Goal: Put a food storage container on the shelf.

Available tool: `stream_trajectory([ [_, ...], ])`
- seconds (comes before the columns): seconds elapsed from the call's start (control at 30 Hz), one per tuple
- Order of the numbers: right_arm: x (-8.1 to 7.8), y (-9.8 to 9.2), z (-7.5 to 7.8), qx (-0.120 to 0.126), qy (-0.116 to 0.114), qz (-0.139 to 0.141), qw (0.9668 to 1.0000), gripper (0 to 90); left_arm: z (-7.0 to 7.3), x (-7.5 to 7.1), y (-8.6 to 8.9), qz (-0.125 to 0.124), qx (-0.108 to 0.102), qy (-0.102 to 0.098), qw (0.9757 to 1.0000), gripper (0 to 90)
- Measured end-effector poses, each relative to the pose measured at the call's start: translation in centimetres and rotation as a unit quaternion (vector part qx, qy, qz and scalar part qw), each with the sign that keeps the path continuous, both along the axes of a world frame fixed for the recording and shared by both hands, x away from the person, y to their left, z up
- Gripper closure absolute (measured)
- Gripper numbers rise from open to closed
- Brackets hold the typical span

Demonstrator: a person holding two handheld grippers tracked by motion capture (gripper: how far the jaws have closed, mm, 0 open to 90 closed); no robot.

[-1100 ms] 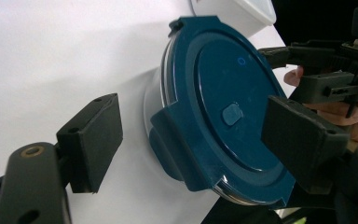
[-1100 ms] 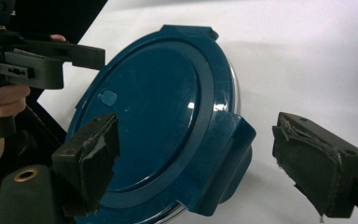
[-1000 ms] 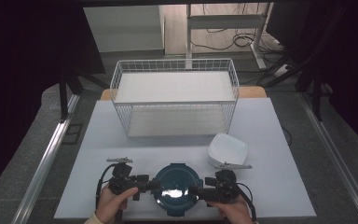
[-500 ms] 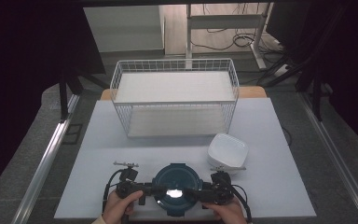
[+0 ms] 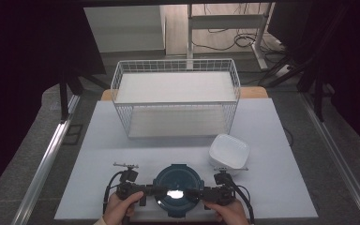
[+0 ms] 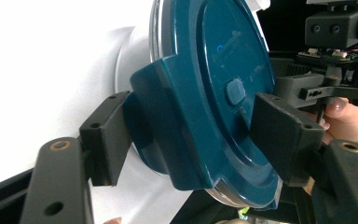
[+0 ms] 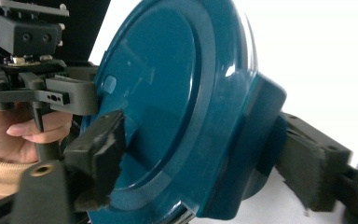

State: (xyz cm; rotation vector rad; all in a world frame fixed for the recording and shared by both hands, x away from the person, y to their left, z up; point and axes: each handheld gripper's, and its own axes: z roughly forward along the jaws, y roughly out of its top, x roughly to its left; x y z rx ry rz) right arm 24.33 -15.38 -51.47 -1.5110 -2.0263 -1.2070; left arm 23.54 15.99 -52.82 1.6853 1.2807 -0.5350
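Observation:
A round container with a dark teal lid [image 5: 177,187] sits at the table's near edge. My left gripper [image 5: 157,191] comes at it from the left and my right gripper [image 5: 194,192] from the right, each held in a hand. In the left gripper view the lid [image 6: 223,60] stands on edge, and my left gripper [image 6: 196,135] is shut on its side clip [image 6: 168,121]. The right gripper view has the lid [image 7: 158,74] tilted the other way. There my right gripper [image 7: 200,163] is shut on the opposite clip [image 7: 256,130].
A white wire basket [image 5: 176,63] stands at the back middle of the white table [image 5: 98,154]. A white square container [image 5: 228,151] lies just right of and behind the teal lid. Dark floor and metal rails flank the table.
Both hands have drawn slightly toward the near edge, and the grippers have come in against the lid's two sides.

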Motion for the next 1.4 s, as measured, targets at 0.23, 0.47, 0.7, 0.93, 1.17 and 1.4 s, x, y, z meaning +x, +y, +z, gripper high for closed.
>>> stream_trajectory([
  [0.23,0.0,-0.4,0.4,0.001,0.0,-0.009,1.0,27.7,0.1,-0.2,-0.1,-0.002,0.005,0.008,0.9999,28.9],
  [0.47,0.0,-0.8,0.5,0.016,0.009,-0.027,0.9995,33.5,0.5,-0.4,0.0,0.011,0.006,0.014,0.9998,32.7],
  [0.7,-0.1,-0.9,1.0,0.022,0.0,-0.033,0.9992,37.6,1.2,-0.8,0.1,0.029,0.008,0.005,0.9995,37.0],
  [0.93,-0.2,-1.0,1.5,0.025,-0.016,-0.032,0.999,40.1,1.9,-1.0,0.4,0.037,0.011,-0.011,0.9992,40.8],
  [1.17,-0.1,-0.9,1.7,0.027,-0.026,-0.028,0.9989,40.5,2.2,-1.1,0.4,0.037,0.016,-0.019,0.999,41.7],
  [1.4,0.0,-1.0,2.1,0.025,-0.035,-0.024,0.9988,40.6,2.5,-1.1,0.3,0.036,0.016,-0.026,0.9989,41.9],
])
